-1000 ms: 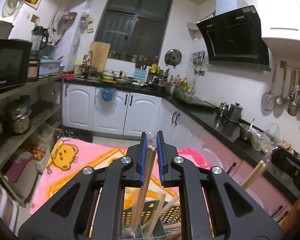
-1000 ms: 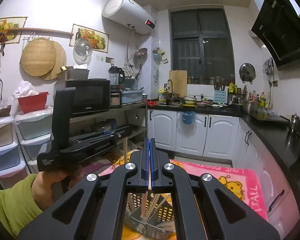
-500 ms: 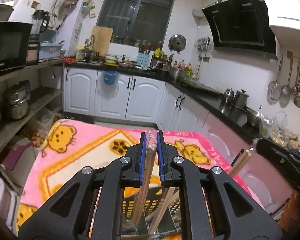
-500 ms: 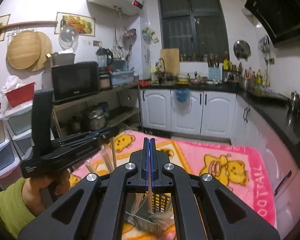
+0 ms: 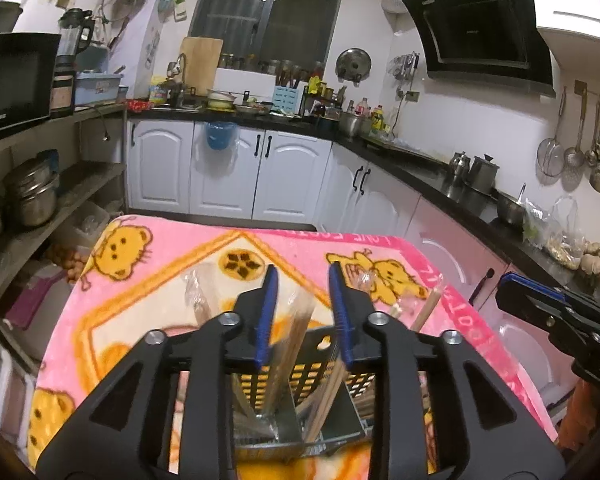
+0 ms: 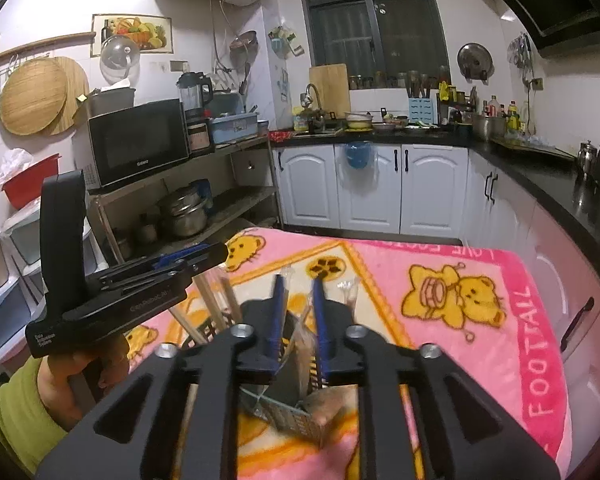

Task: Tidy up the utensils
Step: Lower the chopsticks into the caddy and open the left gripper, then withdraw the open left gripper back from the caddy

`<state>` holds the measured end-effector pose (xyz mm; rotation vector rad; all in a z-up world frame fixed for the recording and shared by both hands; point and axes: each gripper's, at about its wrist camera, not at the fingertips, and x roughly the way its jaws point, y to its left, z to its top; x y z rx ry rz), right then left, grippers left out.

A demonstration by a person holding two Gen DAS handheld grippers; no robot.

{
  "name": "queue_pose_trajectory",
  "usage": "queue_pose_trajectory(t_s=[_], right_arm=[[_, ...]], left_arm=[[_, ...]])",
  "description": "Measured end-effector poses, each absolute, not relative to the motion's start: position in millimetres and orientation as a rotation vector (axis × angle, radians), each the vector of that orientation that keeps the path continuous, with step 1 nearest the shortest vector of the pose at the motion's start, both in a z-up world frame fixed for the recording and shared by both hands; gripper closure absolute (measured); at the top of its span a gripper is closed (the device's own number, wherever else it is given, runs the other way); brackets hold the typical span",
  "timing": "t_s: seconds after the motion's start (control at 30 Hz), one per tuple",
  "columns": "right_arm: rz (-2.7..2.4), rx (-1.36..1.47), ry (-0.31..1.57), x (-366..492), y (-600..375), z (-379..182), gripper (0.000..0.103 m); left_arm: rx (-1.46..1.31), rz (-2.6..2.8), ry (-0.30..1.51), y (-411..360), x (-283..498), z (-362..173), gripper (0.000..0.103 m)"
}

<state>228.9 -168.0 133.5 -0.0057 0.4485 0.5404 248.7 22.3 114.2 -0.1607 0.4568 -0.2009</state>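
A black perforated utensil basket [image 5: 320,376] stands on the pink bear blanket [image 5: 140,280], with several wrapped wooden chopsticks upright in it. My left gripper [image 5: 303,276] hovers just over it, its jaws opening. A wrapped chopstick pair [image 5: 296,332] stands loose between the blue pads, which do not press on it. In the right wrist view my right gripper [image 6: 298,284] is above the same basket [image 6: 288,416], jaws also opening. A wrapped chopstick [image 6: 300,340] leans free between them. More chopsticks [image 6: 216,304] lean at the basket's left side.
A hand in a green sleeve [image 6: 16,412] holds the left gripper's handle. The blanket-covered table ends ahead at white cabinets [image 5: 228,176]. A black counter [image 5: 440,184] with pots runs along the right. Open shelves [image 6: 188,216] with pots and a microwave stand on the left.
Both grippers have come down toward the basket. Their jaws, shut on chopsticks before, now stand apart, and the chopsticks rest in the basket.
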Motion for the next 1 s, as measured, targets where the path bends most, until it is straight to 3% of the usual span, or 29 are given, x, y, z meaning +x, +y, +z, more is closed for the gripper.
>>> queue_pose_trajectory(t_s=[0.1, 0.2, 0.37, 0.57, 0.83, 1.0], right_arm=[[0.533, -0.018, 0.448, 222, -170, 131, 0.073], [0.526, -0.025, 0.445, 215, -173, 129, 0.064], [0.525, -0.055, 0.443, 199, -175, 122, 0.061], [0.53, -0.062, 0.437, 181, -178, 114, 0.048], [0.533, -0.046, 0.44, 162, -182, 103, 0.032], [0.525, -0.032, 0.452, 152, -185, 93, 0.021]], left_arm=[[-0.172, -0.202, 0.467, 25, 244, 112, 0.073], [-0.178, -0.202, 0.462, 29, 235, 111, 0.06], [-0.177, -0.216, 0.451, 35, 218, 113, 0.042], [-0.168, -0.222, 0.455, 37, 200, 111, 0.026], [-0.165, -0.213, 0.47, 42, 180, 104, 0.011], [-0.145, -0.224, 0.49, 40, 168, 95, 0.011]])
